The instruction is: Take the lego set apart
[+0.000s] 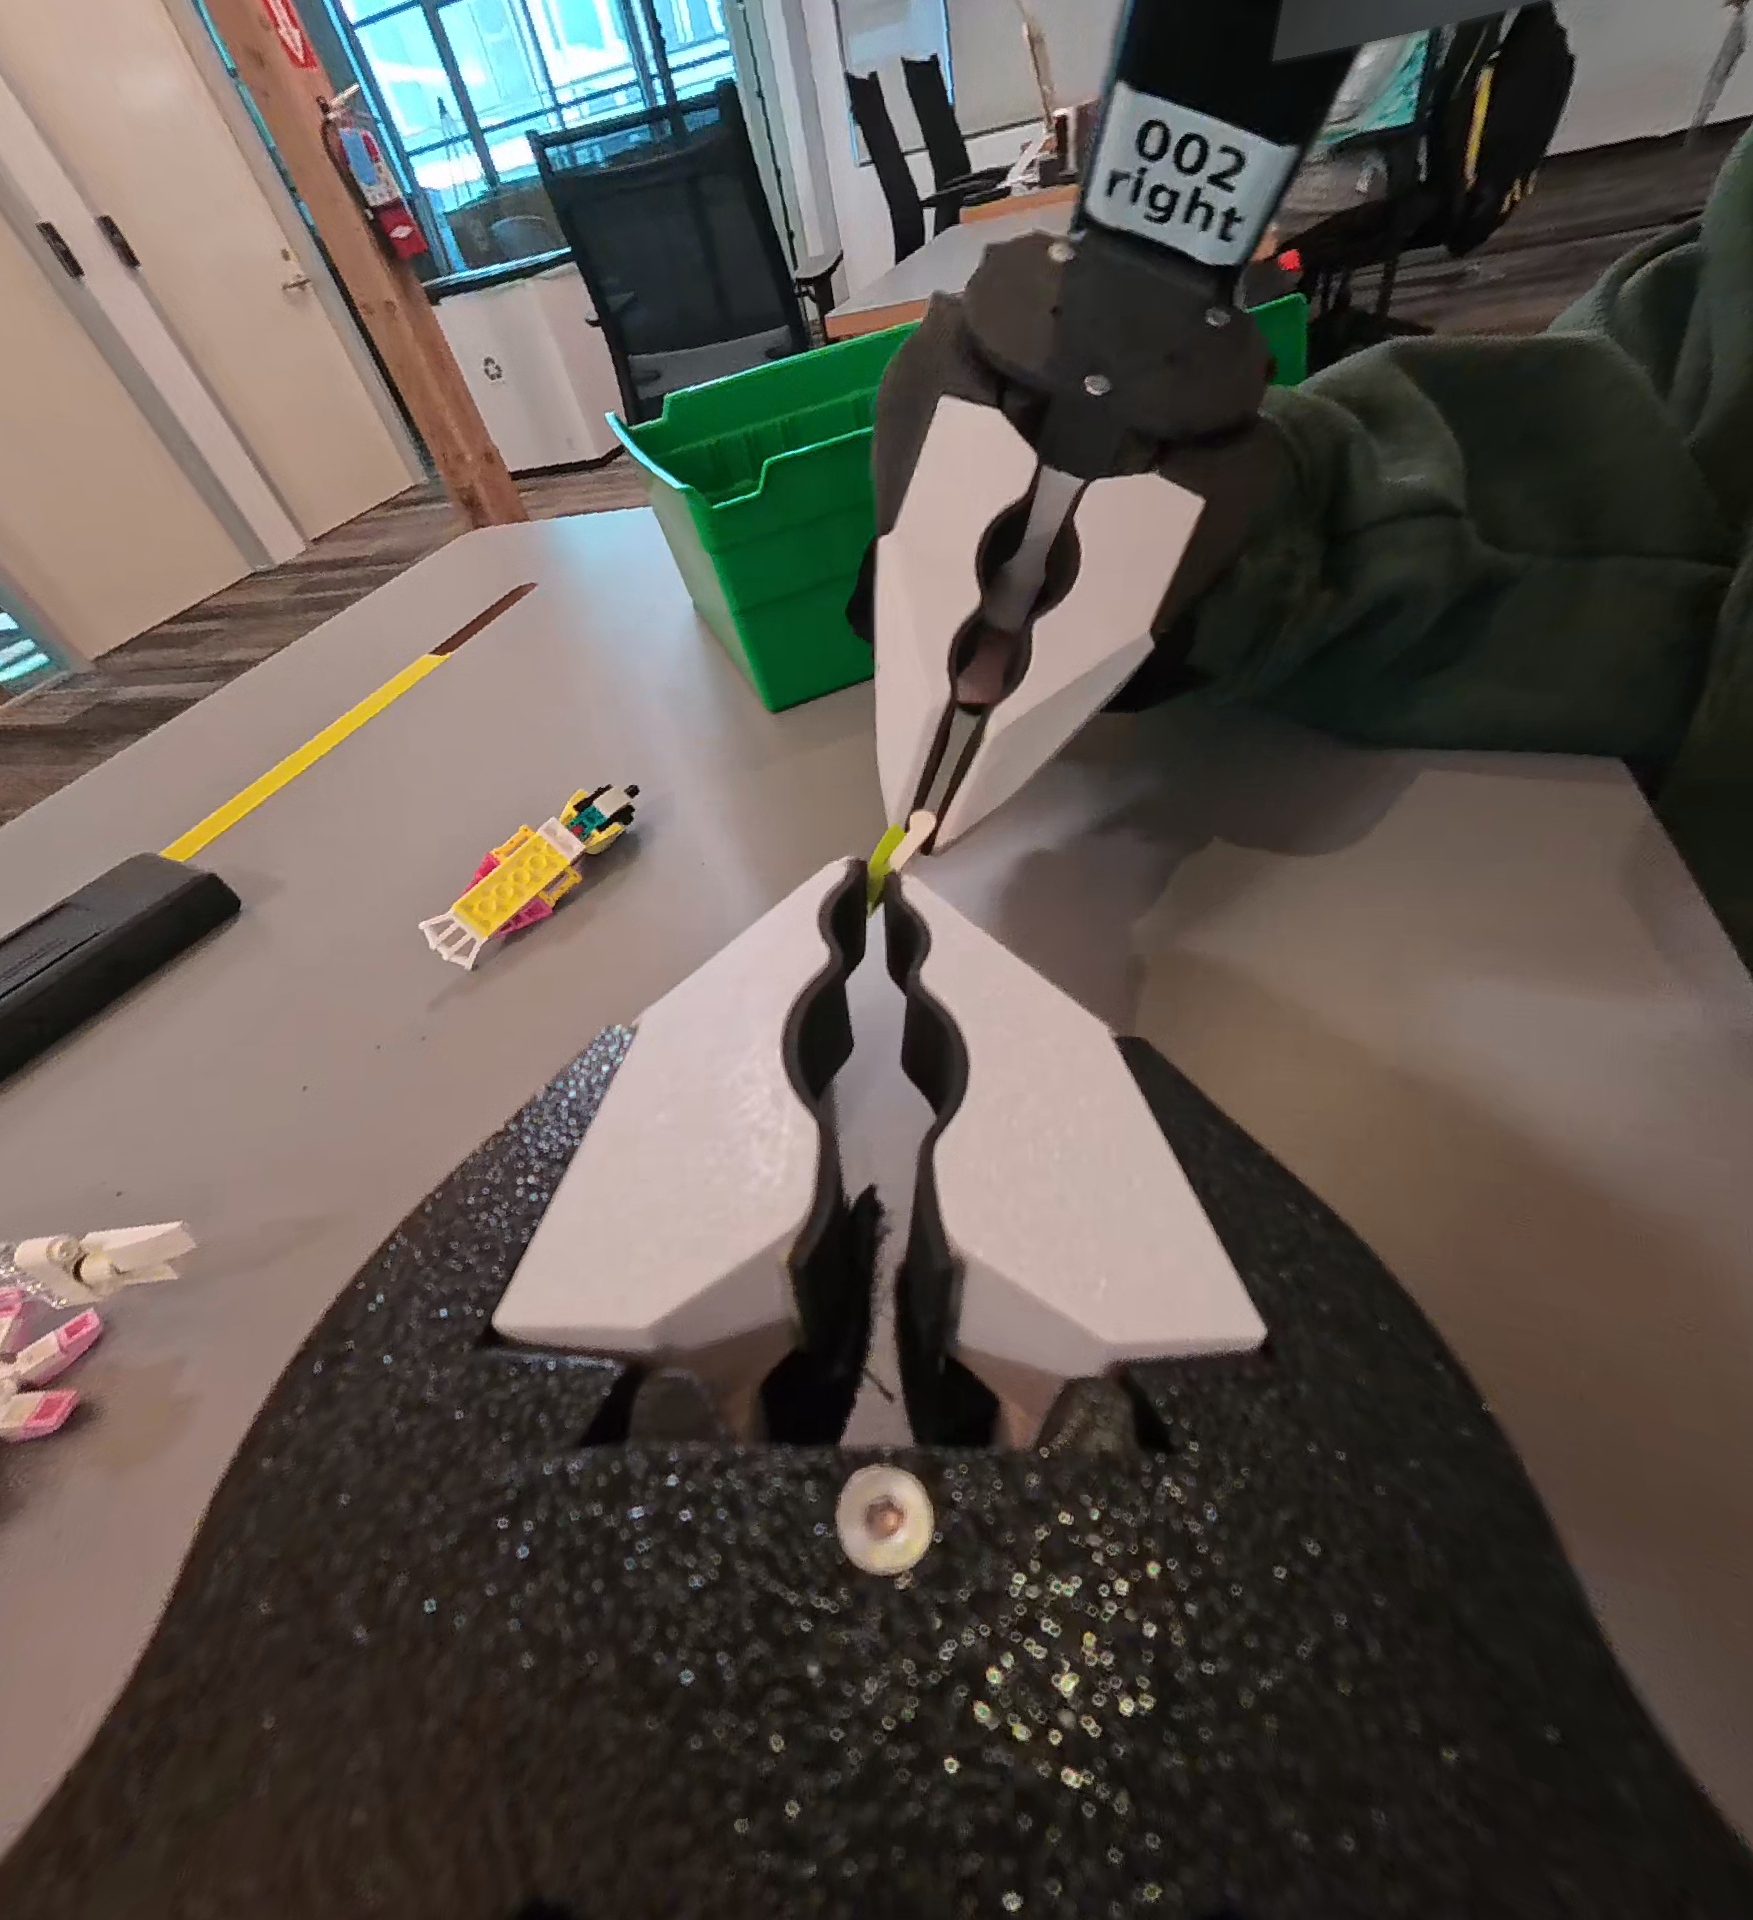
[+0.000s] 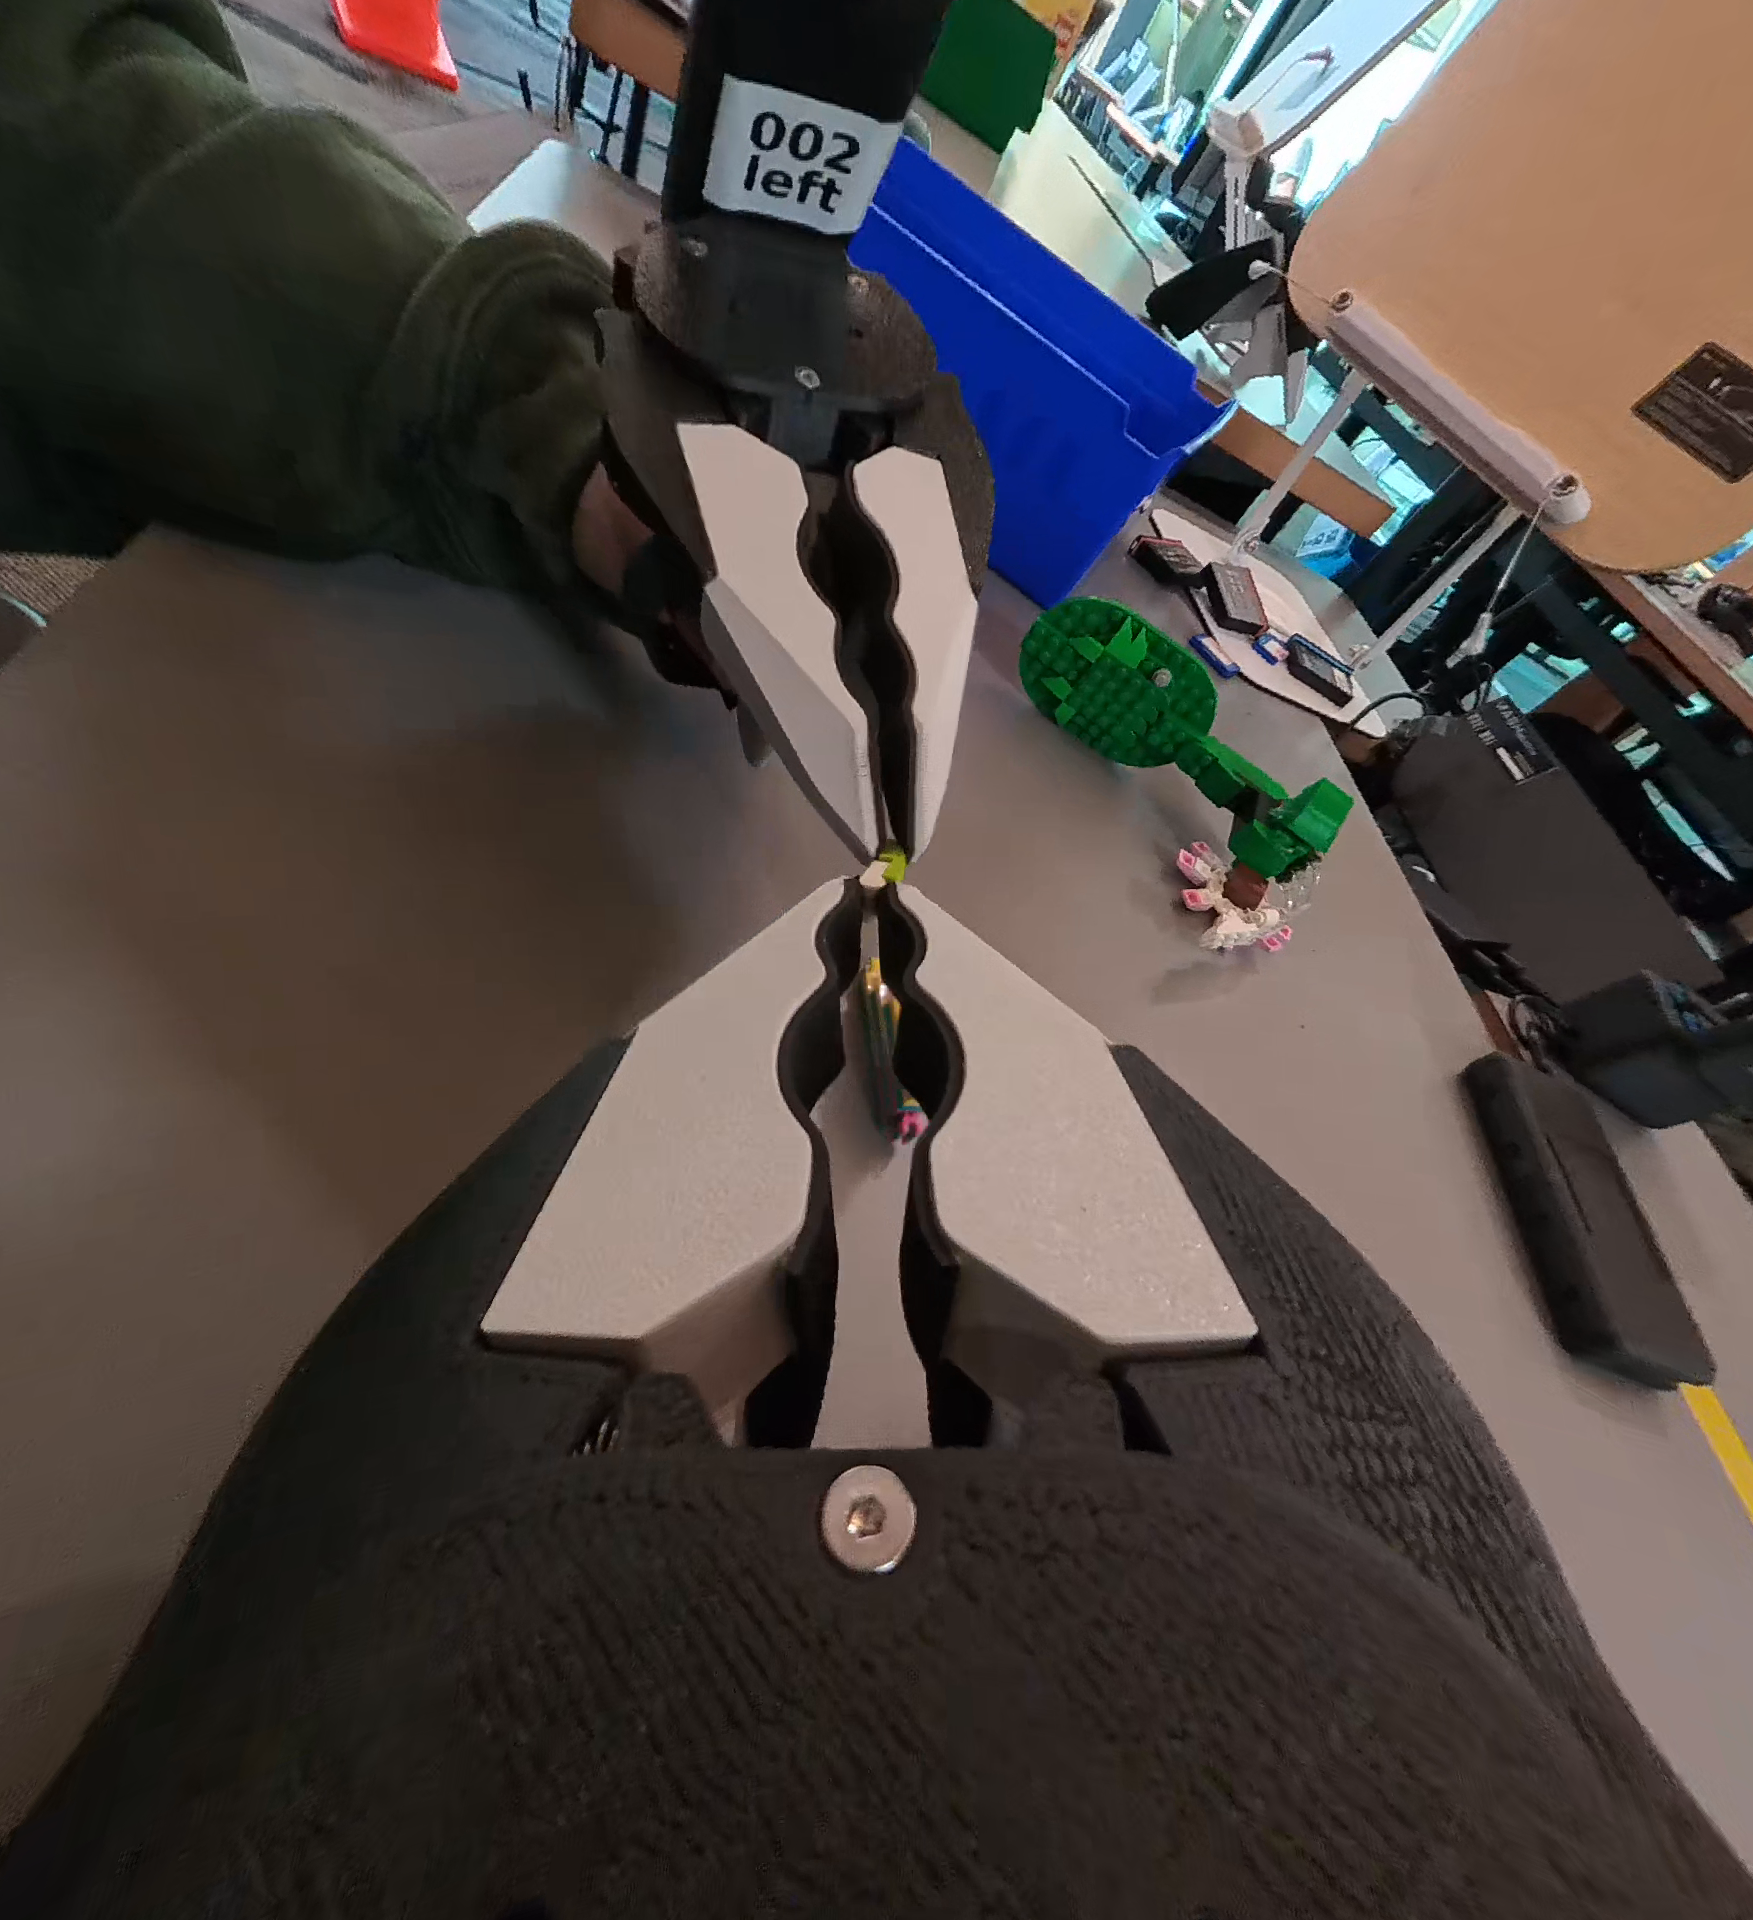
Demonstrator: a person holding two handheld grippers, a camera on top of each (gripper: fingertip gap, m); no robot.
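We hold the left gripper [image 1: 880,883] and the right gripper [image 1: 919,831] tip to tip above the grey table [image 1: 1371,1039]. Both are closed on one tiny lego piece: the left pinches its lime-green part [image 1: 884,857], the right its white part [image 1: 920,831]. They seem joined, but it is too small to be sure. To the left of our left gripper lies a yellow and pink lego model [image 1: 529,878], and behind the right gripper stands a green bin [image 1: 747,499].

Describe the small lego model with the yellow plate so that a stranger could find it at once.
Start at the green bin on the grey table. Nearer and to its left lies the yellow-plated lego model, alone on bare tabletop. Unlike the pink-and-white flower piece at the left edge, it is long, with a white lattice end.
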